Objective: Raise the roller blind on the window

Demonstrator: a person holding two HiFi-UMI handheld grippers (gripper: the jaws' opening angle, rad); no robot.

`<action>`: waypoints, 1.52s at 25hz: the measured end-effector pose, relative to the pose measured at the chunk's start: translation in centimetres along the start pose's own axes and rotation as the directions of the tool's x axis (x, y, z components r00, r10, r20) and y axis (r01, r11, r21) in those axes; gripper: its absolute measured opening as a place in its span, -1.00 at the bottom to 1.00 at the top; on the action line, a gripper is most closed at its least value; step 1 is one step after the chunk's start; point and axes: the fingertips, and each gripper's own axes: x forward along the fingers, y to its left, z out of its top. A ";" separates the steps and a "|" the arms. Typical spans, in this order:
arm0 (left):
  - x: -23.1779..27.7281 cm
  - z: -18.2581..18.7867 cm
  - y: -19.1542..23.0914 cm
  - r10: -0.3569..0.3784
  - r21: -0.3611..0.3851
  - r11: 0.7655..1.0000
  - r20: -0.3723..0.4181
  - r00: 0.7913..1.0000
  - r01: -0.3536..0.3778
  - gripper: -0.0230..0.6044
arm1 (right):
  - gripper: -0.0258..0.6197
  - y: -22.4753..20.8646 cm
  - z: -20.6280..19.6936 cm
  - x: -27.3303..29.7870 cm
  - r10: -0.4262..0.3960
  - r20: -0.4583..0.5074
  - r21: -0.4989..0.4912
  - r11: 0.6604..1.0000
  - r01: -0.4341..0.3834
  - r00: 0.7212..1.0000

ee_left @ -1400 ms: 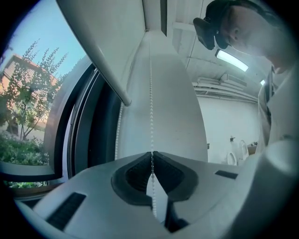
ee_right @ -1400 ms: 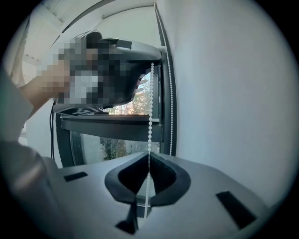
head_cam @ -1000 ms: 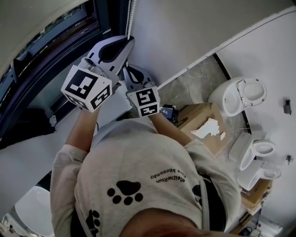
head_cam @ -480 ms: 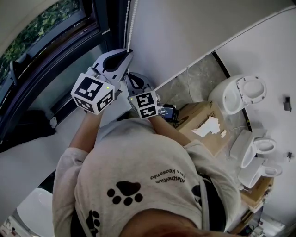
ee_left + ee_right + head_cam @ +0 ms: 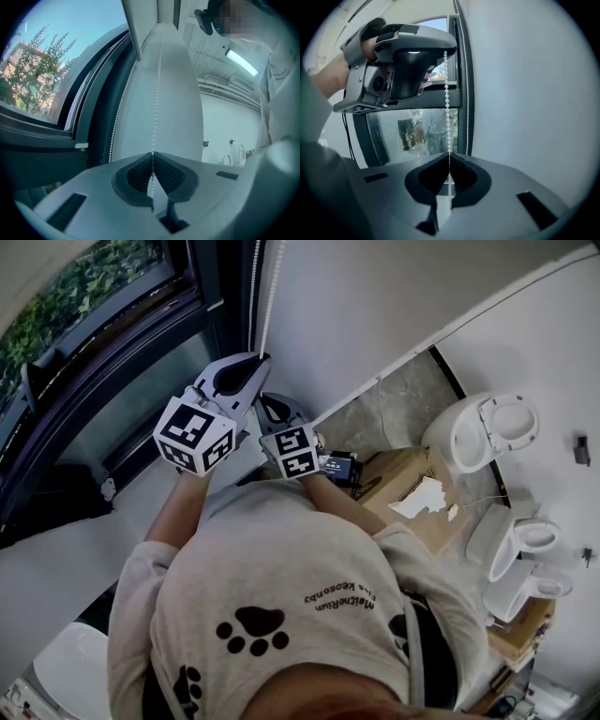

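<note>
Roller blind: pale fabric, only partly down. It covers the top-left of the window, w/ green trees showing thru the glass below its edge. Window has a dark frame.

Bead chain: white, small round beads, hangs as 2 strands by the frame's right side. One strand is taut & straight, pinched in the left claw higher up & in the right claw just below it. Other strand hangs free, close to the dark frame.
</note>
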 end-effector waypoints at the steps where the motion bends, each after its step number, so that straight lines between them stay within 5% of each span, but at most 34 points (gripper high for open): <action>1: 0.0 -0.2 0.1 0.003 -0.002 1.000 -0.003 1.000 -0.003 -0.87 | -0.89 0.0 -0.2 0.1 0.001 -0.005 -0.001 1.000 -0.001 1.000; 15: -0.4 -2.7 0.8 0.014 -0.031 0.999 -0.043 0.999 -0.015 -0.87 | -0.88 0.4 -2.0 0.5 0.031 -0.076 -0.031 0.999 -0.033 0.997; 19: -0.4 -3.5 1.2 0.014 -0.029 0.999 -0.055 0.998 -0.016 -0.87 | -0.71 0.4 -0.2 -0.5 0.045 -0.023 -0.024 0.999 -0.045 0.999; 29: -0.3 -5.9 2.0 0.015 -0.047 0.999 -0.090 0.996 -0.019 -0.87 | -0.71 -0.2 4.9 -3.7 0.020 0.114 0.006 1.000 -0.021 0.993; 38: -0.2 -6.6 1.2 -0.008 -0.054 0.999 -0.082 0.997 0.004 -0.87 | -0.71 -0.4 12.5 -6.9 0.012 0.283 0.019 1.000 -0.018 0.959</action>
